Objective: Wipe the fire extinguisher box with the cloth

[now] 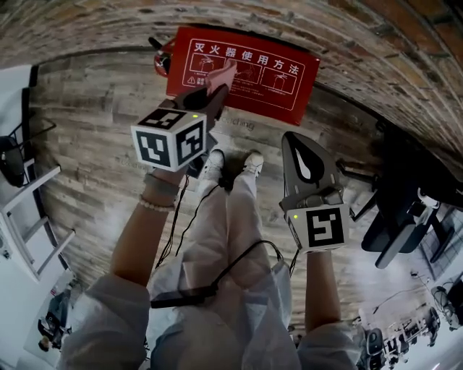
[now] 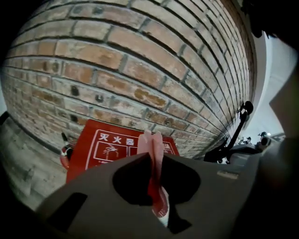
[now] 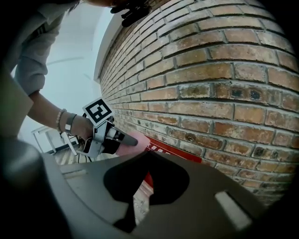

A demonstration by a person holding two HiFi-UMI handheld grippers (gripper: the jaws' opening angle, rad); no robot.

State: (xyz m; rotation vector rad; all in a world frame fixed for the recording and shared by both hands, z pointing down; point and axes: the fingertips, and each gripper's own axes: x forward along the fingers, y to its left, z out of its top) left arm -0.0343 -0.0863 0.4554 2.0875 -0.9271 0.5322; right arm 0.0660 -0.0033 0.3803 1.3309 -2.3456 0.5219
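The fire extinguisher box [image 1: 249, 69], red with white print, sits at the foot of a brick wall [image 1: 101, 22], where the wall meets a worn plank floor [image 1: 94, 166]. A red extinguisher [image 1: 161, 59] is just beside its left end. The left claw [image 1: 217, 90] is clenched on a pink cloth [image 1: 223, 74] and holds it at the box's face; I cannot tell whether they touch. The right claw [image 1: 291, 139] is closed on nothing, apart from the box. A white frame [image 1: 29, 209] stands at the left and dark furniture [image 1: 405, 206] at the right.
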